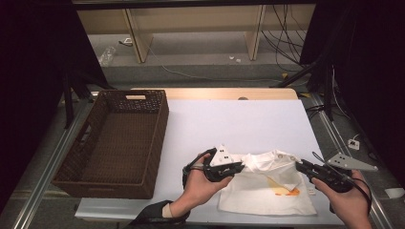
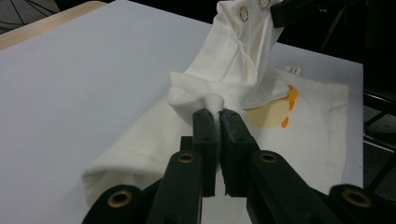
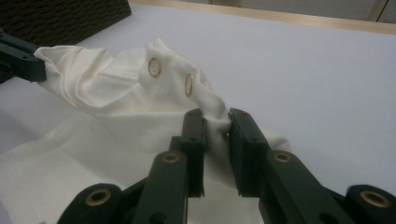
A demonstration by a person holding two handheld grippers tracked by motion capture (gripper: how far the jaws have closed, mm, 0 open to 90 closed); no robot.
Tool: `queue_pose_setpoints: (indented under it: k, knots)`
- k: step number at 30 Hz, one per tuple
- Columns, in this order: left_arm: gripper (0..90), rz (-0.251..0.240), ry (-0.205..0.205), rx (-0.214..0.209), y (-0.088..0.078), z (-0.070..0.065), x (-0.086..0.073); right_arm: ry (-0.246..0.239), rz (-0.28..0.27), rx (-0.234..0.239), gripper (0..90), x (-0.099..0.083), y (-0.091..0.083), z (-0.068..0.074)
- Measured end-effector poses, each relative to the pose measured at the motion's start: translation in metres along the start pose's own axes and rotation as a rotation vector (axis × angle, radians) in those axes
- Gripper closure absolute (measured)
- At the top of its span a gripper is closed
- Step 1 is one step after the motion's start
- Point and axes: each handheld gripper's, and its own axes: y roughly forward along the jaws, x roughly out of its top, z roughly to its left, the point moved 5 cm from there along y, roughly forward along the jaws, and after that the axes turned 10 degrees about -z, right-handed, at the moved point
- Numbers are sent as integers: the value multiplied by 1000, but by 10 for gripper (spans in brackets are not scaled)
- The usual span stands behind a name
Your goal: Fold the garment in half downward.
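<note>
Both claws pinching the white garment

Currently the white garment (image 1: pixel 267 188) lies at the desk's (image 1: pixel 239 124) 5 o'clock edge, orange print up. Left claw (image 1: pixel 240 167) is clenched on a bunched fold at its 10 o'clock corner; right claw (image 1: pixel 300 166) grips the fabric beside two metal snaps (image 3: pixel 154 67) at 2 o'clock. Top edge raised between them. Wicker basket (image 1: pixel 157 138) sits at 9 o'clock.
</note>
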Motion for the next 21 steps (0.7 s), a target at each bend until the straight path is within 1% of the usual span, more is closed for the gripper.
queue_pose_setpoints:
  k: [4,8,14,21]
  knots:
    - [852,4,2,-3,0,-1,-1,-1,9,3,770,-2,-1,1]
    - [852,6,6,-6,0,-2,-1,3,8,7,770,-5,-4,2]
    - [852,8,7,-6,0,-3,-1,-2,18,5,770,-6,-4,2]
    - [852,15,9,-12,0,-5,-4,6,26,8,770,-7,-4,2]
